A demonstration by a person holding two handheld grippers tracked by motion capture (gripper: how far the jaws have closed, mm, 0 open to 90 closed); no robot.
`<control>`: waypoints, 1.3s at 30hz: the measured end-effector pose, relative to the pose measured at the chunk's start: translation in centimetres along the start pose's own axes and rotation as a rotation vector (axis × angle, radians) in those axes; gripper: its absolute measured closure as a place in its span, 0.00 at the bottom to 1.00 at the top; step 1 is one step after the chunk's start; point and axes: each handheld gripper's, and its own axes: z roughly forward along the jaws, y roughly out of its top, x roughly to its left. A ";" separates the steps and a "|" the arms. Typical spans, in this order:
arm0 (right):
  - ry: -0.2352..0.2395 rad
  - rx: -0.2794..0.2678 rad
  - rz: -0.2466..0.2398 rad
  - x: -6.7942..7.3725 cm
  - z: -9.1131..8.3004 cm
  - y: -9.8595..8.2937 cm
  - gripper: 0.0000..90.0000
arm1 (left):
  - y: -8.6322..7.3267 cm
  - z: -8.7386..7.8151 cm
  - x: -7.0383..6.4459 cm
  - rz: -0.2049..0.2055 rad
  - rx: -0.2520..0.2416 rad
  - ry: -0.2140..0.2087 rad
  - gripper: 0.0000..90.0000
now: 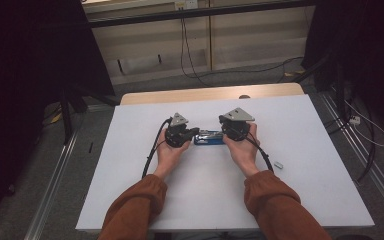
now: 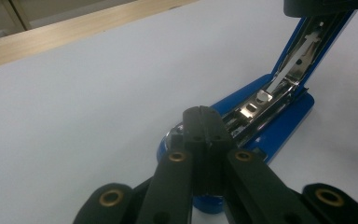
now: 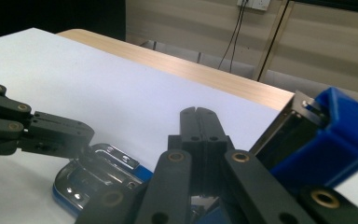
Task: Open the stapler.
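- A blue stapler (image 1: 209, 138) is seen lying on the white bench (image 1: 300, 165), near its middle, between the two claws.
- In the left gripper view the stapler (image 2: 279, 126) is shown hinged open: the blue top arm (image 2: 317, 42) is raised steeply, and the bright metal staple channel (image 2: 261, 105) is laid bare above the blue base.
- In the right gripper view the lifted blue arm (image 3: 328, 140) is seen just right of the jaws, and the chrome end of the base (image 3: 98, 172) lies low at left.
- The left claw (image 1: 194, 132) is held at the stapler's left end; in its own view the left claw (image 2: 204, 122) is seen with jaws pressed together, tips over the base, nothing visibly between them.
- The right claw (image 1: 224, 131) is held at the stapler's right end; its jaws (image 3: 199, 122) are likewise closed tight against each other, with no object seen between the tips.
- Whether either claw actually touches the stapler cannot be told.
- The left claw (image 3: 63, 135) is also caught in the right gripper view, reaching in just above the chrome end.
- A small silvery staple strip (image 1: 279, 164) is noted on the bench, well apart to the right.
- Rust-orange sleeves (image 1: 135, 212) are seen entering from the bottom edge.
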 end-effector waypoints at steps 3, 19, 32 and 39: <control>-0.003 0.003 0.003 -0.3 -0.1 -0.1 1.00 | 0.0 0.0 0.0 -0.001 0.000 0.000 1.00; -0.025 0.000 0.021 -1.6 -0.8 -0.4 1.00 | 0.0 0.0 0.0 0.001 -0.001 0.000 1.00; -0.033 -0.001 0.052 -3.6 -1.7 -0.8 1.00 | 0.0 0.0 0.0 0.001 0.000 0.000 1.00; -0.005 0.011 0.040 -3.7 -2.0 -0.9 1.00 | 0.0 0.0 0.0 0.000 -0.002 0.000 1.00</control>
